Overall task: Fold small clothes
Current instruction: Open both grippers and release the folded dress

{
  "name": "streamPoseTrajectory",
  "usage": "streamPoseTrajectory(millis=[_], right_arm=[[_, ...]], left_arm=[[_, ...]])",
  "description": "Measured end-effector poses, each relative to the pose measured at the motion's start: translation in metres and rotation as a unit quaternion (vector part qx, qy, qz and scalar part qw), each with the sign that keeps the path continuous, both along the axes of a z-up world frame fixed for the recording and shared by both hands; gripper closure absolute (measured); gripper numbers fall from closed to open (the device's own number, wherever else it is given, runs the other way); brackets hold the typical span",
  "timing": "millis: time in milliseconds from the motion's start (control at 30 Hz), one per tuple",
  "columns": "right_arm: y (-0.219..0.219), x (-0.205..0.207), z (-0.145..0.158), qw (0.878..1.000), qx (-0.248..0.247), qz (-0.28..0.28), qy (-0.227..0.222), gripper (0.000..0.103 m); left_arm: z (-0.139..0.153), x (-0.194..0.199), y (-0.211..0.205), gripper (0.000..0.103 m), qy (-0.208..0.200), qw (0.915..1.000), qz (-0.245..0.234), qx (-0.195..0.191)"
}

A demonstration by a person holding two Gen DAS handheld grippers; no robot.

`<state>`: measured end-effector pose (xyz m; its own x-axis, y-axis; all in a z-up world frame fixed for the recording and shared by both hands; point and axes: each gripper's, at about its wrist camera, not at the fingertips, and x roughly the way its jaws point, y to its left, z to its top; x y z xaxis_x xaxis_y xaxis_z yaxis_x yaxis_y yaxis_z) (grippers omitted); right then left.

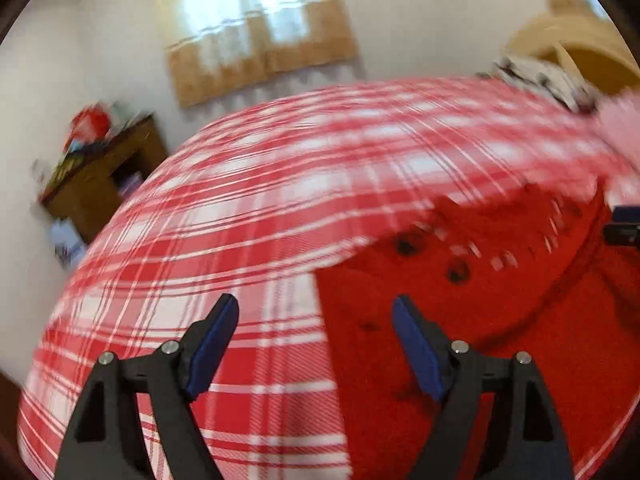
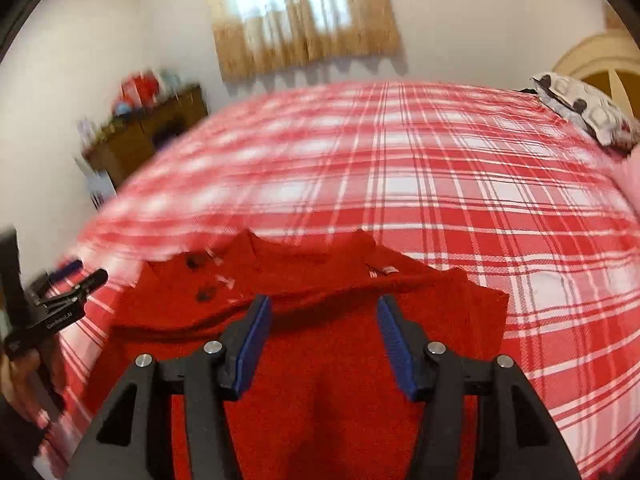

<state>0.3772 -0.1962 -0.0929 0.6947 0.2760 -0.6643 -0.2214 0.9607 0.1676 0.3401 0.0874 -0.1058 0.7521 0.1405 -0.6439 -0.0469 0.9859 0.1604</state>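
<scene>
Faintly, left tool (image 2: 86, 276) body reads "GenroboAI"; red garment (image 2: 320, 360) unlabelled.

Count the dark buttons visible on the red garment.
2 clearly show on the red garment: one button near the collar on its left side, another button just below it. Blur or folds may hide more.

My left gripper (image 1: 315, 344) and right gripper (image 2: 324, 340): black frames, blue pads, silver screws; white lettering at nine o'clock.
</scene>
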Motion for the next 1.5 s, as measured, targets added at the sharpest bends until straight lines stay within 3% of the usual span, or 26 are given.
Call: streamPoseTrajectory(millis=[100,200,333,433,533,633,667,733,833,967,1300,1500], right_arm=[[-0.005,-0.011,-0.008,1.000,-0.017,-0.004,-0.005,0.045],[-0.017,-0.023,-0.018,1.000,-0.021,-0.018,0.013,0.045],[-0.030,-0.048,-0.023,0.999,-0.023,-0.022,0.017,0.045],[-0.037,-0.066,-0.025,0.999,-0.028,-0.025,0.022,0.045],[-0.045,-0.085,-0.023,0.999,-0.017,-0.024,0.018,0.045],[-0.055,-0.097,-0.023,0.999,-0.018,-0.028,0.012,0.045],[-0.058,-0.098,-0.023,0.999,-0.018,-0.032,0.012,0.045],[-0.068,-0.102,-0.025,0.999,-0.008,-0.040,0.014,0.045],[-0.079,-0.105,-0.032,0.998,0.001,-0.051,0.024,0.044],[-0.089,-0.111,-0.039,0.998,0.016,-0.058,0.035,0.044],[-0.088,-0.119,-0.046,0.997,0.013,-0.066,0.049,0.044],[-0.068,-0.120,-0.027,0.999,0.001,-0.040,0.022,0.044]], left_arm=[[0.014,-0.013,0.032,0.015,-0.027,0.9977,0.031,-0.053],[0.019,-0.031,0.043,0.008,-0.048,0.9963,0.045,-0.055],[0.010,-0.046,0.020,0.008,-0.028,0.9981,-0.007,-0.054],[0.001,-0.045,-0.013,0.005,-0.005,0.9980,-0.053,-0.033],[-0.005,-0.029,-0.031,0.005,0.009,0.9976,-0.066,-0.019],[-0.014,-0.008,-0.038,0.005,0.030,0.9982,-0.052,0.004],[-0.015,0.001,-0.039,0.004,0.024,0.9984,-0.033,0.039],[-0.015,0.013,-0.029,0.005,0.014,0.9980,0.013,0.060],[-0.013,0.030,0.010,0.005,0.025,0.9965,0.077,0.019],[-0.021,0.020,0.038,0.005,0.050,0.9931,0.103,-0.024],[-0.016,-0.076,0.035,0.005,0.015,0.9958,0.041,-0.080],[-0.020,-0.092,0.012,0.004,0.014,0.9970,-0.002,-0.076]])
